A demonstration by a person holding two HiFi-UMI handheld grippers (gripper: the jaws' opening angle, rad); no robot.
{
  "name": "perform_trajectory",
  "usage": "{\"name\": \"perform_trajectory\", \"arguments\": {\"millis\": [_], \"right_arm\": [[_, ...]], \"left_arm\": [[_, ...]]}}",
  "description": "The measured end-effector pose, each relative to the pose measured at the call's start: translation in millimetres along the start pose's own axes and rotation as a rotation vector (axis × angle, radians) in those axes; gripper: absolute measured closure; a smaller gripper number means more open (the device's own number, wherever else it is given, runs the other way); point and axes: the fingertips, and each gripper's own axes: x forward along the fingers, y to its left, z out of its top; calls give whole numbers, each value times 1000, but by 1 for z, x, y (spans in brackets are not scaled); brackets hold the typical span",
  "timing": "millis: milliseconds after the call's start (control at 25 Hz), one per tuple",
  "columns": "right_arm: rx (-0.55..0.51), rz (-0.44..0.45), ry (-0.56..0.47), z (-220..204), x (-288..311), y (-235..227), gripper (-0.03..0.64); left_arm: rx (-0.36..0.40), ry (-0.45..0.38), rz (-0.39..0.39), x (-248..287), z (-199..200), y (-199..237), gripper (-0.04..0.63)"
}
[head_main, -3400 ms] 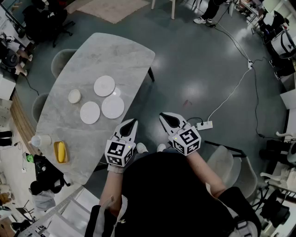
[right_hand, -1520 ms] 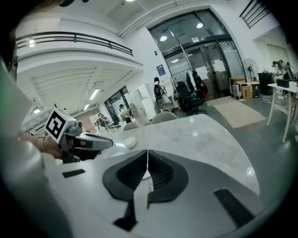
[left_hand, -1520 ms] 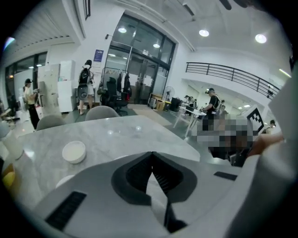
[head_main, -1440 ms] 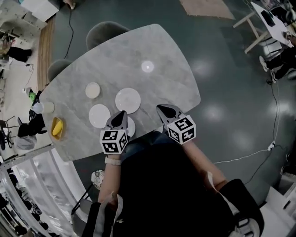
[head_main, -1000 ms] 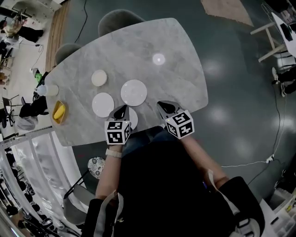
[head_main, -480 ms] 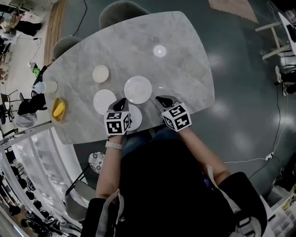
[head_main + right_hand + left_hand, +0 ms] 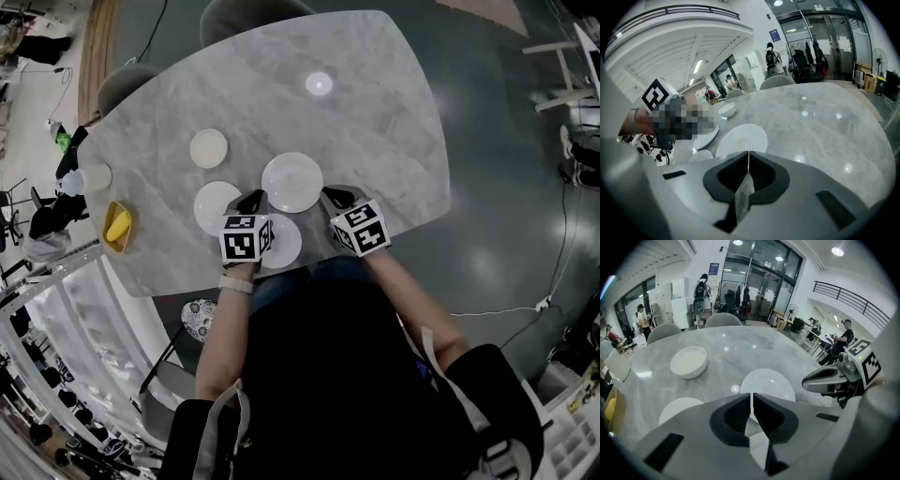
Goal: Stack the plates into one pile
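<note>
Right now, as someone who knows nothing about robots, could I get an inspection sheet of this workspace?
Surface: marble table, with lamp glare on it.
Job's things: far plate, left plate and near plate, all white, each lying singly; none stacked yet.
Clutter: small bowl beyond the plates; yellow thing in a tray and a pale cup at the table's left edge.
Grippers: left gripper and right gripper both shut, nothing between the jaws, hovering by the plates.
Cables: white cable on the floor to the right.
Surroundings: chair at the far side; a person standing in the hall.
</note>
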Motion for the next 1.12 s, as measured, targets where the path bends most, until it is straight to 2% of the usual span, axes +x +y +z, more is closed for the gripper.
{"name": "perform_trajectory", "arguments": {"millis": [320,640,1120], "right_arm": [[27,-19,75,-10,29,-11,600],[11,-31,94,-10,38,-15,600],[-13,-33,111,-13,42,-18,600]], "left_arm": [[-7,71,-53,26,-8,12,538],[-27,116,-82,40,-17,16,486],[-74,51,-156,43,3,-2,486]]}}
